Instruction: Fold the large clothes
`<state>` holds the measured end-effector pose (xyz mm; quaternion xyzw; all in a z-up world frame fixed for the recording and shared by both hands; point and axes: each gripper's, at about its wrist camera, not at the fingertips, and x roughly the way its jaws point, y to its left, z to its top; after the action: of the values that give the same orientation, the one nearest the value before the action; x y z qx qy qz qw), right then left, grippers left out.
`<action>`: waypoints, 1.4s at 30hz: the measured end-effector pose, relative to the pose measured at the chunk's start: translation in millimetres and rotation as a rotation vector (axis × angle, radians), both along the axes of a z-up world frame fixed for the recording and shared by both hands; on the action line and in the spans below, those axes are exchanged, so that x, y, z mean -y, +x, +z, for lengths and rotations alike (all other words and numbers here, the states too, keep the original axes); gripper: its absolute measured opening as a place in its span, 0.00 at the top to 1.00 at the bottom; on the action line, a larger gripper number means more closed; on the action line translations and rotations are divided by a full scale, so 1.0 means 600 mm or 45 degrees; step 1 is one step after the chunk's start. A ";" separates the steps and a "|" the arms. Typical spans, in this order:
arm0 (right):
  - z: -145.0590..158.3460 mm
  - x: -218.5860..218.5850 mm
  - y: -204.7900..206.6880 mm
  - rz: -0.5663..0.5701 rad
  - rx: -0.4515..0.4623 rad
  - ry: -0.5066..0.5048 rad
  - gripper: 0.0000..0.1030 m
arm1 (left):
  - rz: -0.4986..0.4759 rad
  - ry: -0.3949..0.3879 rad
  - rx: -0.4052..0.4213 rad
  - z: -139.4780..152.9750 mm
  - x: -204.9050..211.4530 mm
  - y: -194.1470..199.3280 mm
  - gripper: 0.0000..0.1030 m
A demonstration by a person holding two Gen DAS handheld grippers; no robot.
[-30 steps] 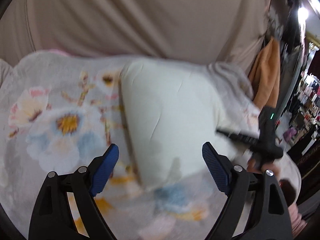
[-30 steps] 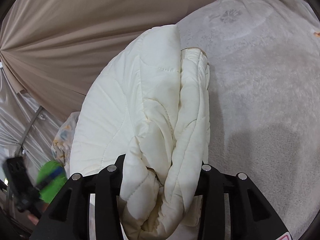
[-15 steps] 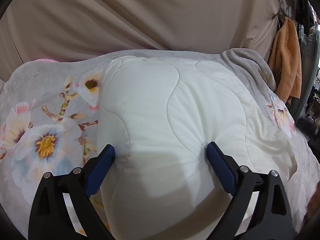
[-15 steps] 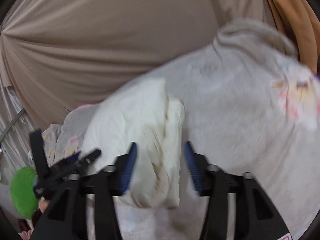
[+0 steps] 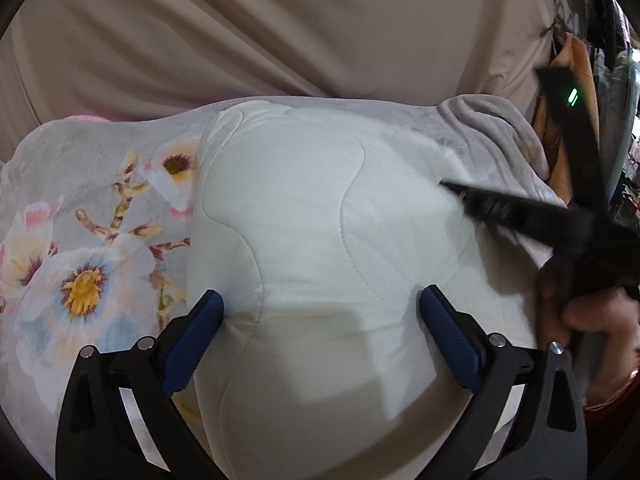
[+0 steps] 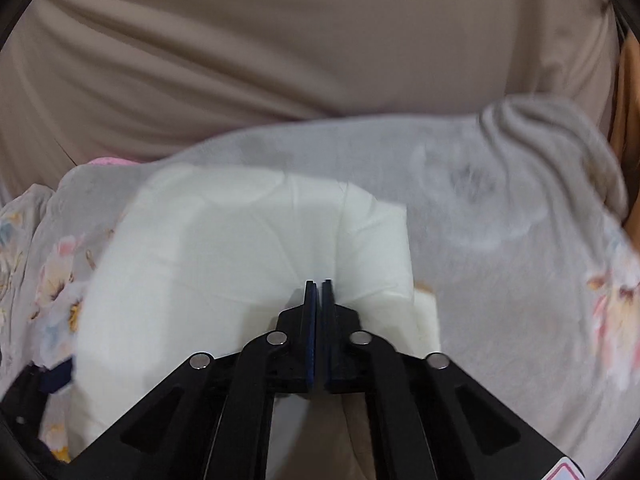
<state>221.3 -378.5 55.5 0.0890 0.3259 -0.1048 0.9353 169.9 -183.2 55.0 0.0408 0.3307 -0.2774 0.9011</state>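
A folded white quilted garment lies on a grey floral blanket. My left gripper is open, its blue pads straddling the garment's near end, pressed down on it. My right gripper has its jaws closed together, tips at the garment near its right edge; no cloth shows between the pads. The right gripper also shows blurred in the left wrist view, over the garment's right side, held by a hand.
A beige curtain hangs behind the bed. The blanket bunches up at the far right corner. An orange cloth hangs at the right. A pink item peeks out at the back left.
My right gripper let go of the garment's bundled end, pulled back and closed its jaws. My left gripper came down over the garment's near end, still open.
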 end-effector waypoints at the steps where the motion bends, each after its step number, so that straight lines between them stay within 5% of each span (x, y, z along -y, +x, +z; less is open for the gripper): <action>1: -0.015 0.005 -0.002 0.002 0.004 0.017 1.00 | -0.004 0.013 0.015 0.000 0.004 -0.004 0.05; 13: -0.049 0.003 -0.011 -0.014 0.060 0.040 1.00 | 0.038 0.091 0.104 -0.015 0.026 -0.023 0.04; 17: -0.035 -0.011 -0.015 -0.048 0.040 -0.022 1.00 | 0.052 0.103 0.044 -0.005 0.016 -0.019 0.04; 21: 0.019 -0.036 -0.076 0.007 0.061 0.055 0.91 | 0.042 -0.016 -0.086 0.028 -0.042 -0.040 0.06; 25: 0.046 -0.083 -0.162 0.176 0.043 0.092 0.91 | 0.026 0.006 -0.088 0.041 -0.081 -0.077 0.06; 29: 0.005 -0.122 -0.208 0.285 -0.077 0.140 0.91 | 0.047 0.110 -0.146 -0.005 -0.084 -0.089 0.06; 34: -0.062 -0.133 -0.207 0.257 -0.173 0.127 0.98 | 0.061 0.062 -0.312 -0.068 -0.087 -0.072 0.06; 42: -0.096 -0.128 -0.202 0.247 -0.146 0.153 1.00 | 0.080 0.136 -0.256 -0.086 -0.064 -0.093 0.05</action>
<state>100.1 -301.6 -2.2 0.1069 0.3916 0.0009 0.9139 114.2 -145.0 3.2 0.0502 0.4347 -0.2339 0.8682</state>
